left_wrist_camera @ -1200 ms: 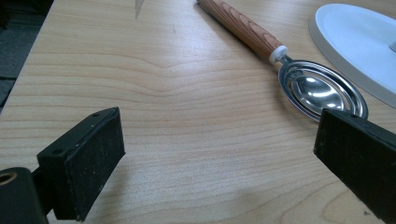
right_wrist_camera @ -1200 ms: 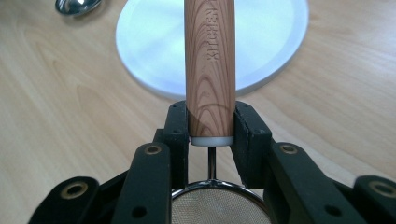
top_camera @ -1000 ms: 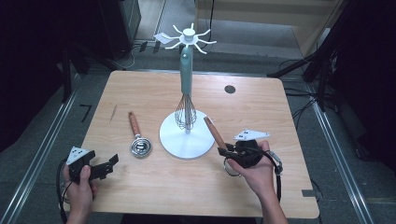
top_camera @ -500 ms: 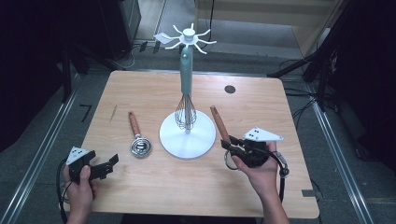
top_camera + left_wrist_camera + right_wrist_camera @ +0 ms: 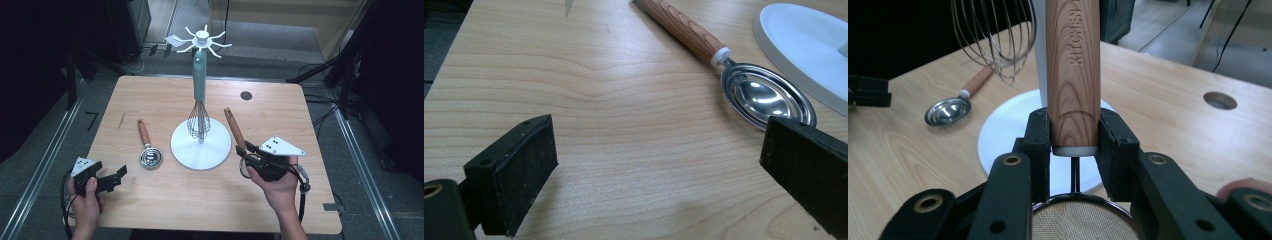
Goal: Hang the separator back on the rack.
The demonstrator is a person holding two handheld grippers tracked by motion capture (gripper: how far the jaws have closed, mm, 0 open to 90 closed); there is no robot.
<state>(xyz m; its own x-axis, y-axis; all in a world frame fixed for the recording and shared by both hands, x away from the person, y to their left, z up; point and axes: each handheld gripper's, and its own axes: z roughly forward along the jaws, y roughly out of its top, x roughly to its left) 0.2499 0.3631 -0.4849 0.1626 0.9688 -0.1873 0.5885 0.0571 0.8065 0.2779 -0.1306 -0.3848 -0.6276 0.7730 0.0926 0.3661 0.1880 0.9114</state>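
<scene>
A white-based utensil stand [image 5: 218,148] with a teal pole stands mid-table, and a wire whisk [image 5: 198,123] hangs against the pole. A wooden-handled metal scoop [image 5: 149,155] lies flat left of the base. My right gripper [image 5: 244,150] is shut on the wooden handle of a mesh strainer [image 5: 233,127], held off the table right of the base; in the right gripper view the handle [image 5: 1073,65] rises between the pads and the mesh [image 5: 1081,221] hangs below. My left gripper [image 5: 117,178] rests open near the front left edge, its fingers [image 5: 514,185] wide apart and the scoop [image 5: 769,97] ahead of it.
The stand's white hooks [image 5: 202,38] spread out at the top of the pole. A round cable hole [image 5: 246,95] sits at the back right of the wooden table [image 5: 165,200]. Dark floor, metal rails and cables surround the table.
The right gripper has lifted the strainer a little and shifted right, so the handle's tip now points higher and farther back. The left gripper has stayed put.
</scene>
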